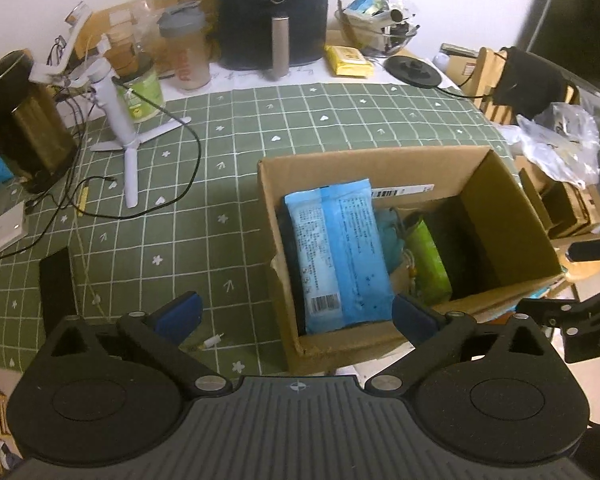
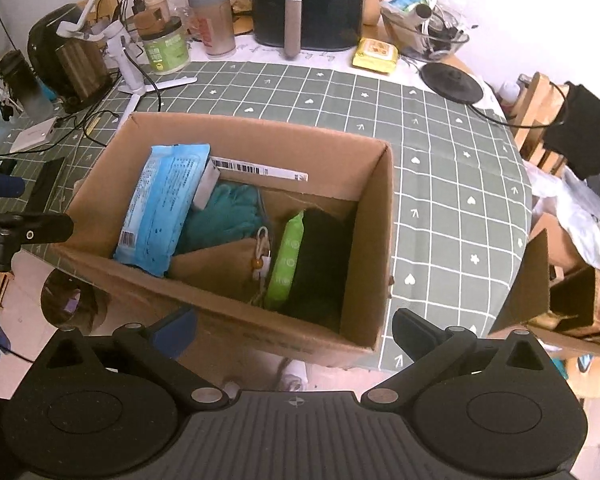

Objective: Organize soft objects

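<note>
An open cardboard box (image 1: 512, 208) (image 2: 376, 240) stands at the near edge of the green checked table. Inside lie a blue wipes pack (image 1: 340, 256) (image 2: 160, 208) leaning on the left wall, a teal cloth (image 2: 228, 212), a green pack (image 1: 430, 264) (image 2: 286, 260) and something dark (image 2: 320, 264). My left gripper (image 1: 296, 316) is open and empty, just above the box's near wall in front of the blue pack. My right gripper (image 2: 294, 330) is open and empty, in front of the box's near wall.
A black air fryer (image 2: 308, 4), shaker bottle (image 2: 214, 20), green jar (image 2: 166, 50), kettle (image 2: 74, 64), white tripod (image 1: 116, 120), yellow wipes pack (image 2: 376, 54) and cables (image 1: 172, 200) sit at the back. A black phone (image 1: 56, 284) lies left. Bags and boxes (image 2: 572, 280) crowd the right.
</note>
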The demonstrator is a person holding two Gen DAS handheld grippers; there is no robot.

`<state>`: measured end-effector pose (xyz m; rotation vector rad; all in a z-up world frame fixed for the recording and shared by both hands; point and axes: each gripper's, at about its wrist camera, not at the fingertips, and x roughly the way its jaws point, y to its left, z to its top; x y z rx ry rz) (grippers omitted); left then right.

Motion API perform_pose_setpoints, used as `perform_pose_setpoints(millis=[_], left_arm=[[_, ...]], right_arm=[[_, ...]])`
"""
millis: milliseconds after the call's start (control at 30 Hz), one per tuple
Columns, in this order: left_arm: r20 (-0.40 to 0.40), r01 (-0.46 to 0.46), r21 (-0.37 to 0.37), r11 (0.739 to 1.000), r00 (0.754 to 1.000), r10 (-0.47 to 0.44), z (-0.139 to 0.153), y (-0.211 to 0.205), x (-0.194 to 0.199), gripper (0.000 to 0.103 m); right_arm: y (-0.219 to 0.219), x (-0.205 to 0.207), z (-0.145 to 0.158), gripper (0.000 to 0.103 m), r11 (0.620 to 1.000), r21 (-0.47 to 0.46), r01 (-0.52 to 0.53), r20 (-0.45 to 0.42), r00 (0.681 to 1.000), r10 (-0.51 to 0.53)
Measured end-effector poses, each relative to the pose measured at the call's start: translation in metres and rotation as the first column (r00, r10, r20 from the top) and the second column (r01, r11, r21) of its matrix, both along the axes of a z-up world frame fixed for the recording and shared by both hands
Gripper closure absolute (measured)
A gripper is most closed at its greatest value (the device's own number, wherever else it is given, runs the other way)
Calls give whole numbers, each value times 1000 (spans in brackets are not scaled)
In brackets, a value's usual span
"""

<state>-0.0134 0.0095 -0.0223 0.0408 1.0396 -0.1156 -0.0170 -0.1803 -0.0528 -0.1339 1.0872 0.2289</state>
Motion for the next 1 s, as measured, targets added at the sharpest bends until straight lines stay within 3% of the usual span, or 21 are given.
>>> perform_pose_setpoints(millis=[1000], left_arm=[[-57,28,40,999,998,-26,-2,-12,-12,0]], right_arm=[[-3,-11,-6,0,999,6,40,-13,999,-40]])
